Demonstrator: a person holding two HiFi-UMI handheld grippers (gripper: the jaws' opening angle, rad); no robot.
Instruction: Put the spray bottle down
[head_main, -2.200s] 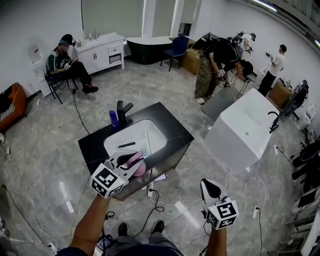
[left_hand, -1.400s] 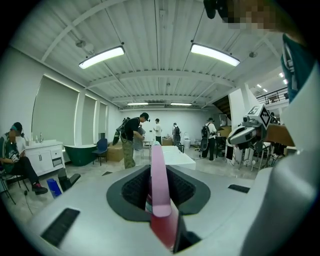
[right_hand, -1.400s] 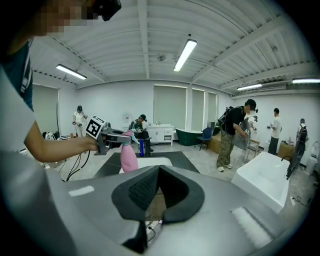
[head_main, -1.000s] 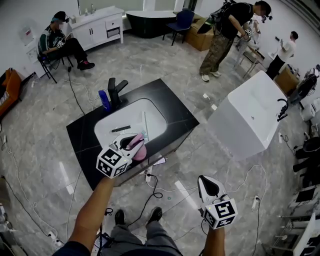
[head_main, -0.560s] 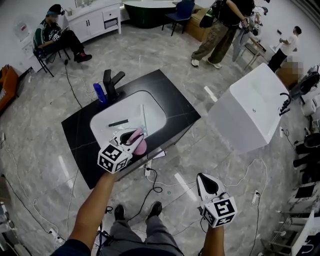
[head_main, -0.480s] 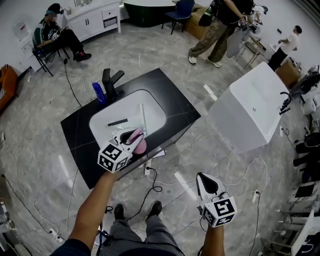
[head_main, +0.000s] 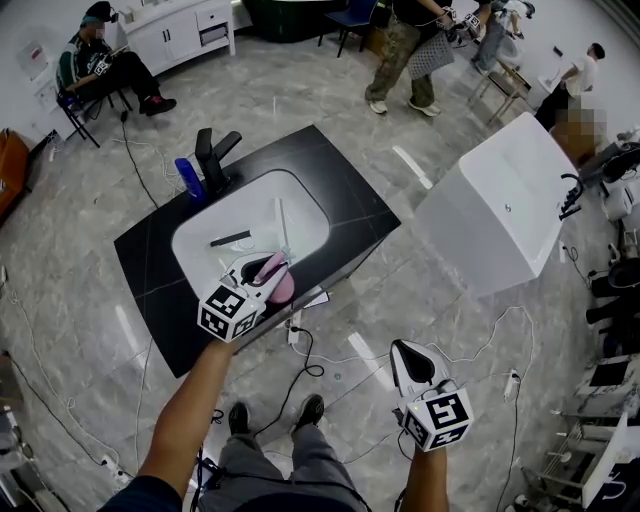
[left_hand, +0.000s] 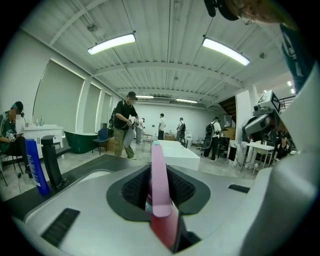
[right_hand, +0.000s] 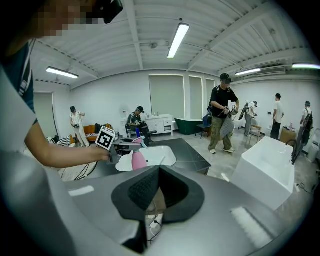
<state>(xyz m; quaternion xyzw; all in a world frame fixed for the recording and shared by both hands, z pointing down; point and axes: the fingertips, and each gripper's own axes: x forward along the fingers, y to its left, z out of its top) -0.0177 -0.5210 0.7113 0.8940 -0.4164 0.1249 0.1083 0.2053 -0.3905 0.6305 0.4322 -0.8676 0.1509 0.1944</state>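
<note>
A pink spray bottle (head_main: 277, 283) is clamped in my left gripper (head_main: 262, 272), which hangs over the front edge of the black counter (head_main: 345, 205), beside the white sink basin (head_main: 215, 225). In the left gripper view the bottle's pink head (left_hand: 159, 187) fills the gap between the jaws of that gripper (left_hand: 155, 172). The right gripper view shows the bottle (right_hand: 136, 160) upright, and I cannot tell whether its base touches the counter. My right gripper (head_main: 412, 362) is shut and empty, low over the floor to the right of the counter.
A black faucet (head_main: 210, 155) and a blue bottle (head_main: 188, 178) stand at the counter's far side. A dark item (head_main: 231, 239) lies in the basin. A white bathtub (head_main: 505, 215) stands to the right. Cables (head_main: 310, 368) trail on the floor; people stand and sit at the back.
My left gripper has sunk a little toward the counter's front edge, still gripping the bottle. My right gripper has dropped slightly. A person at the back has walked left.
</note>
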